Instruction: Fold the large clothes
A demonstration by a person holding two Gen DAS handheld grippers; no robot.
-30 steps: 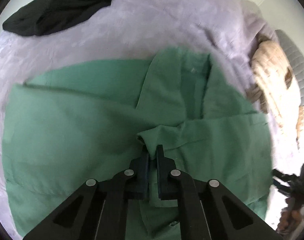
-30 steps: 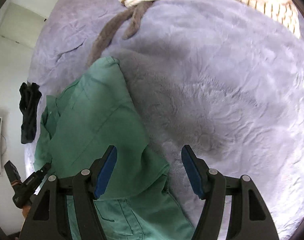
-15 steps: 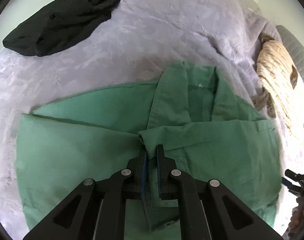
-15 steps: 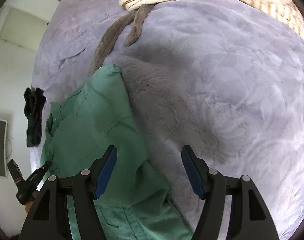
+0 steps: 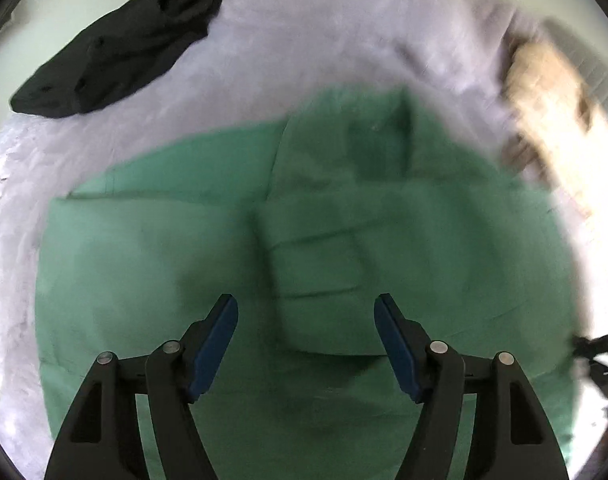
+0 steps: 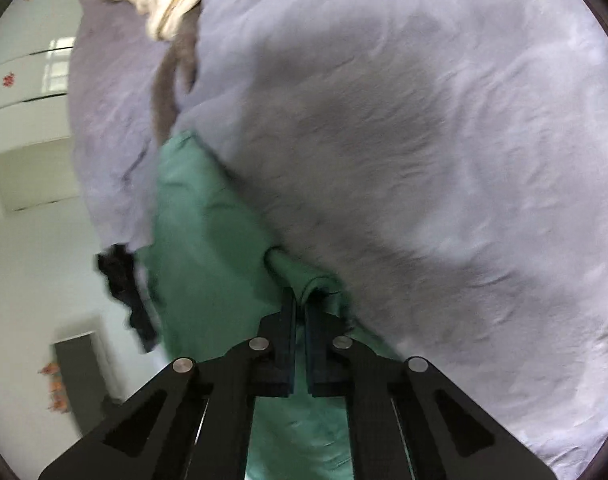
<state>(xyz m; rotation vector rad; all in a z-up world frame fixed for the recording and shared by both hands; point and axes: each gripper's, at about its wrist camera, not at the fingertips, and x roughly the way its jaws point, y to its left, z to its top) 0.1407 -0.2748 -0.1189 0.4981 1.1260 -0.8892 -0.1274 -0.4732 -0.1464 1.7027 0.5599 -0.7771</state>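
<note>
Between the right gripper's [image 6: 300, 312] pressed-together jaws sits a pinched ridge of the green woven shirt [image 5: 304, 248], probably so its edge can be carried over for a fold; the shirt lies spread on the fuzzy lilac blanket [image 6: 443, 140]. The left gripper [image 5: 305, 320] points steeply down, jaws opening, pads clear of the sleeve flap lying between them

Left tongs [image 5: 305, 338] opening over the blurred, seemingly folded green shirt [image 5: 144, 264].
</note>
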